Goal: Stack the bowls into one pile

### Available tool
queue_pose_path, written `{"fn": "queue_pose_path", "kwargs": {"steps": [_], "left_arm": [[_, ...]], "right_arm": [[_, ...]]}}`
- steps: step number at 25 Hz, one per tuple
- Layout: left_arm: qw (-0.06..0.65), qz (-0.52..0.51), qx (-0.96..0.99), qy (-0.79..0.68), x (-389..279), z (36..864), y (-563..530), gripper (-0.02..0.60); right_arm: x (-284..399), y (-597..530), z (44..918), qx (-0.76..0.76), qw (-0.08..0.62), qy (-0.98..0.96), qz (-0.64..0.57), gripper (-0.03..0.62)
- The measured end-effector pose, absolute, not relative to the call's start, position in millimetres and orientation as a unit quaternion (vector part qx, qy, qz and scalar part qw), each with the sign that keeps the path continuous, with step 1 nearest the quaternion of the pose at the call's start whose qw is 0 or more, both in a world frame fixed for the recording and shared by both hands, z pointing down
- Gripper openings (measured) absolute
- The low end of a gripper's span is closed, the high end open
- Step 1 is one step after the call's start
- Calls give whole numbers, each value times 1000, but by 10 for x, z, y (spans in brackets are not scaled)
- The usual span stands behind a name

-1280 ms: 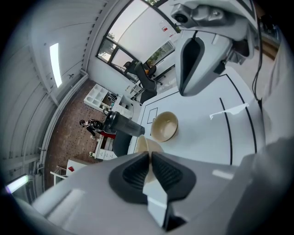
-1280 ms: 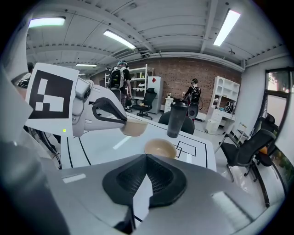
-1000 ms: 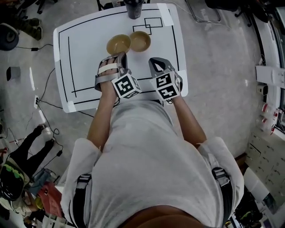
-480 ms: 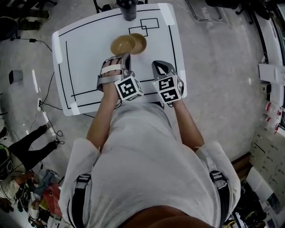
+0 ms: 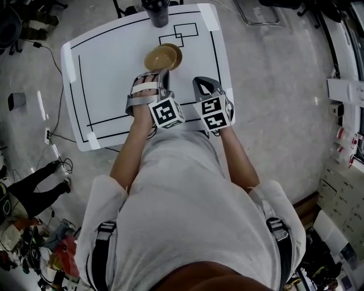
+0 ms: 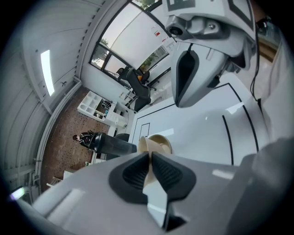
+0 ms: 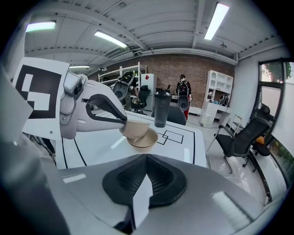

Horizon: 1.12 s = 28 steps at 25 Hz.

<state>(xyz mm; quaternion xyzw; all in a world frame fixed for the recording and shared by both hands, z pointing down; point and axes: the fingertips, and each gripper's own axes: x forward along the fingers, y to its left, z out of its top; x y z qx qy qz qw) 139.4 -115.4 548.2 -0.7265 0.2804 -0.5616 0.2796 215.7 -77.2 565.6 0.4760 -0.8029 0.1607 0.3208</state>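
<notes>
Two tan bowls sit at the far middle of the white table [image 5: 114, 74]. My left gripper [image 5: 162, 71] is shut on the rim of one tan bowl [image 5: 157, 59], [image 7: 134, 129] and holds it tilted, partly over the second bowl [image 5: 175, 52], [image 7: 148, 140]. In the left gripper view the held rim [image 6: 143, 146] runs between the pads of the left gripper [image 6: 150, 155], with the second bowl [image 6: 164, 143] just behind. My right gripper [image 5: 197, 81], [image 7: 147, 158] is shut on nothing, to the right of and nearer than the bowls.
A black bottle [image 5: 156, 11], [image 7: 161, 108] stands at the table's far edge just behind the bowls. Black tape lines and small rectangles [image 5: 185, 31] mark the tabletop. An office chair [image 7: 243, 137] stands off the table's right side. Cables [image 5: 54, 142] lie on the floor at left.
The left gripper has carried its bowl rightward: the two bowls lay side by side before and now overlap. The right gripper has shifted slightly and stays shut.
</notes>
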Motion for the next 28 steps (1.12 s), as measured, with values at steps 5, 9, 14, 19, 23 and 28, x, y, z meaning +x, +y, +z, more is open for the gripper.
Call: {"fn": "queue_pose_path", "kwargs": {"steps": [5,9,14,19,23,28], "left_arm": [[274,-562,-729,277,1455,5549,-1191,21],[273,-564,-730,274,1496,5606,-1201,21],[275,-566,-729,271,1546,5640,-1222,21],[274,-572,-726,267,1574,5697,-1227,21],[276,-574,-725,261,1589,5735,-1223,20],[269,-577,-726,260,1592,5777,-1218,18]], "right_arm": [[2169,-824,5668,471,325,-805,158,-2],[2174,-828,5668,468,327,-805,159,-2],[2226,-848,5722,468,331,-803,163,-2],[2240,-888,5776,464,330,-804,170,-2],[2231,-921,5800,465,324,-805,172,-2],[2252,-914,5812,465,324,-805,174,-2]]}}
